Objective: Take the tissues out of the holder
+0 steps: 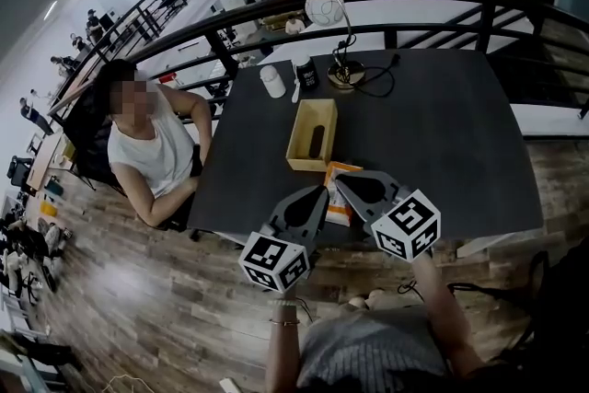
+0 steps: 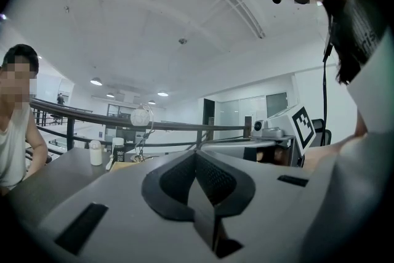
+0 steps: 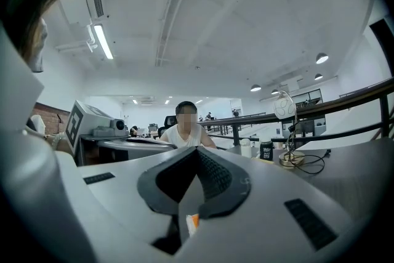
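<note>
Tissue pack (image 1: 338, 207): an orange and white soft pack lying flat on the dark surface (image 1: 433, 133), just beside the near end of the wooden holder (image 1: 295, 141) and outside it. The holder's interior appears to hold no tissues, though a dark patch in it cannot be identified.

The left tool (image 1: 322, 194) is fully closed, pads meeting tip to tip, and has hold of nothing. The right tool (image 1: 339, 183) is also fully closed, with its tip over the far end of the pack. In the right gripper view a sliver of the pack (image 3: 189, 222) shows below the joined pads. Whether any wrapper is pinched cannot be confirmed.

Handling judgement: the pack is likely light, compressible and film-wrapped, so slippery under the pads. Grip across the short sides at mid-length, not at a loose corner. Moderate closure suffices, since nothing here is fragile.
</note>
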The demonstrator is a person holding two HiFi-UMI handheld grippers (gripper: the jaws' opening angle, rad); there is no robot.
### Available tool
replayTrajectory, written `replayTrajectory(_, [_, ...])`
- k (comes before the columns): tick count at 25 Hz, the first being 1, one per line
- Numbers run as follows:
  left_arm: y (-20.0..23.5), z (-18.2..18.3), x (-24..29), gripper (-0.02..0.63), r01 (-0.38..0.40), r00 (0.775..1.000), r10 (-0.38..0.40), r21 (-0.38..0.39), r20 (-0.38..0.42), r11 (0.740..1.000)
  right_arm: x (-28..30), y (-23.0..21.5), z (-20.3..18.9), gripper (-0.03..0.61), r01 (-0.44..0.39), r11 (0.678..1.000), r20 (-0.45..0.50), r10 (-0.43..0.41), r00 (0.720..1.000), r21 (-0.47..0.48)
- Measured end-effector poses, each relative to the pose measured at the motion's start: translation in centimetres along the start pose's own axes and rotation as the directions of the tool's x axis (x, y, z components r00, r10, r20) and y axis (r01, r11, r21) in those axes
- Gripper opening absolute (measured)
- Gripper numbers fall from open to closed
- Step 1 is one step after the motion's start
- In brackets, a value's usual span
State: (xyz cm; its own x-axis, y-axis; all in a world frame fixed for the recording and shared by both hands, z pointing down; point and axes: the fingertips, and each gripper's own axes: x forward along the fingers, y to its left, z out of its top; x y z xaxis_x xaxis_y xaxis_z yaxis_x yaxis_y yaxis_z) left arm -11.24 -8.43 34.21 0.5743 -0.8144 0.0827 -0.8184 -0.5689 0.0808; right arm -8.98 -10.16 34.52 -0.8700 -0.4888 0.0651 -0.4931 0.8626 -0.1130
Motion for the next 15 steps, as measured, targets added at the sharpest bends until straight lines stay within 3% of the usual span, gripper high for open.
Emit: replayTrajectory(15, [0.79,-0.27,-0.01,0.008,0.008,1.0,-0.007,0.009,-0.009,1.0,0.98,0.07,-0.32,0.012,0.018,0.999,-0.005,-0.019,1.0,-0.04])
